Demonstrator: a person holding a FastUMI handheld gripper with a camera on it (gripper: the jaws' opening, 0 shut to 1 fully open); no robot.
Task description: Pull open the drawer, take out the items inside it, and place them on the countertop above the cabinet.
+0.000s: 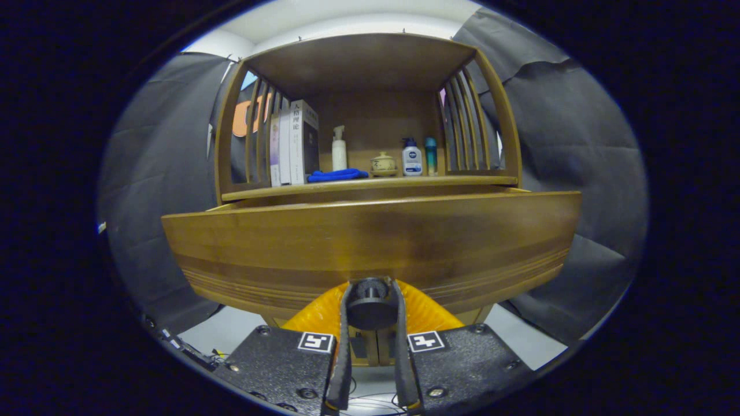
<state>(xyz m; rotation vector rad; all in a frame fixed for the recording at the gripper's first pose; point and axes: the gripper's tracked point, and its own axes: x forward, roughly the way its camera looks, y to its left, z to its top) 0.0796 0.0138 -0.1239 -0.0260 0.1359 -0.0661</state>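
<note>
Knob (370, 305) held between gripper (372, 300) fingers, both pressing its sides; jaws closed on it
Knob sits low on drawer (370, 248) front, mid-width
Drawer front stands proud of cabinet, apparently partly open; front runs crosswise to fingers
Pull axis: straight back along fingers
Contents hidden behind front
Countertop (370, 182) above and beyond drawer, already carrying books and bottles

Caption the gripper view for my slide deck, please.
Fingers closed on the round drawer knob, wooden drawer front pulled out below the countertop holding books, bottles and blue cloth.
</note>
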